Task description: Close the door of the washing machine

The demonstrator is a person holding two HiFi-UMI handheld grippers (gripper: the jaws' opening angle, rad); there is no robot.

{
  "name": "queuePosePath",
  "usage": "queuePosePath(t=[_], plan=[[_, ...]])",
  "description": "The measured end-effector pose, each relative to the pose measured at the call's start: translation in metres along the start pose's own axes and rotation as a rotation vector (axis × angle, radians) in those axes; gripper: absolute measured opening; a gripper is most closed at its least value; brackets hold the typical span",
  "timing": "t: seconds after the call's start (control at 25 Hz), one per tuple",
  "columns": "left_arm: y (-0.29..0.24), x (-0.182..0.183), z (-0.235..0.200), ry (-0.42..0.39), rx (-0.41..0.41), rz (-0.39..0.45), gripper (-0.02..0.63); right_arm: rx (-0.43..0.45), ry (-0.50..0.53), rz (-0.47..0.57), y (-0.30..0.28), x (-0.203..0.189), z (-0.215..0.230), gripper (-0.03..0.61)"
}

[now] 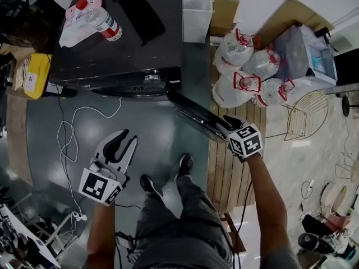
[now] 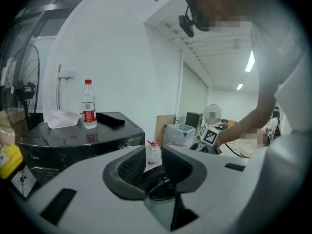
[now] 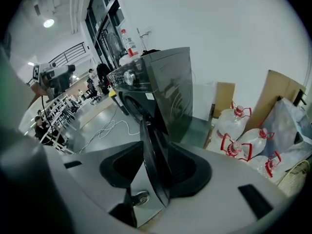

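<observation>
The dark washing machine [image 1: 123, 43] stands at the top of the head view, and its door [image 1: 196, 115] swings out toward the right. My right gripper [image 1: 230, 125] is at the door's outer end. In the right gripper view the door's edge [image 3: 152, 150] stands upright between the wide-apart jaws of the right gripper [image 3: 156, 167], close to the right pad, with a gap on the left. My left gripper [image 1: 120, 142] hangs over the floor in front of the machine, open and empty. The left gripper view shows the gap of the left gripper [image 2: 153, 162] and the machine [image 2: 73, 145] beyond.
On the machine's top stand a water bottle [image 1: 101, 17], a white bag [image 1: 73, 29] and a black item [image 1: 140, 15]. Several large water jugs [image 1: 241, 77] sit on a wooden pallet [image 1: 230, 172] to the right. A white cable [image 1: 70, 139] trails on the floor. My shoes [image 1: 184, 164] are below the door.
</observation>
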State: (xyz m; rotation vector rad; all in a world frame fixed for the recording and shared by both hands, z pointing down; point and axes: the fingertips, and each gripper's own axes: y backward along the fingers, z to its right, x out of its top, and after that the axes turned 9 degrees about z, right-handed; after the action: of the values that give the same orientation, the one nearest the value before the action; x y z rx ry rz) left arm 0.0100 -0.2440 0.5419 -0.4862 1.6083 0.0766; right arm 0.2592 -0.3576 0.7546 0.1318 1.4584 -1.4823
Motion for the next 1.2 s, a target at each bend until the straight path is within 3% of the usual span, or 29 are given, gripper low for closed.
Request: queuePosePath(t=[0.36, 0.76, 1.2], plan=[[-0.004, -0.015, 0.000, 0.020, 0.017, -0.019, 0.104, 0.059, 0.018, -0.096, -0.014, -0.021, 0.006, 0.179], [0.000, -0.019, -0.003, 0.025, 0.037, -0.027, 0.104, 0.062, 0.035, -0.120, -0.016, -0.026, 0.003, 0.156], [0.006, -0.020, -0.001, 0.025, 0.044, -0.024, 0.104, 0.128, 0.023, -0.155, -0.020, -0.041, -0.034, 0.143]])
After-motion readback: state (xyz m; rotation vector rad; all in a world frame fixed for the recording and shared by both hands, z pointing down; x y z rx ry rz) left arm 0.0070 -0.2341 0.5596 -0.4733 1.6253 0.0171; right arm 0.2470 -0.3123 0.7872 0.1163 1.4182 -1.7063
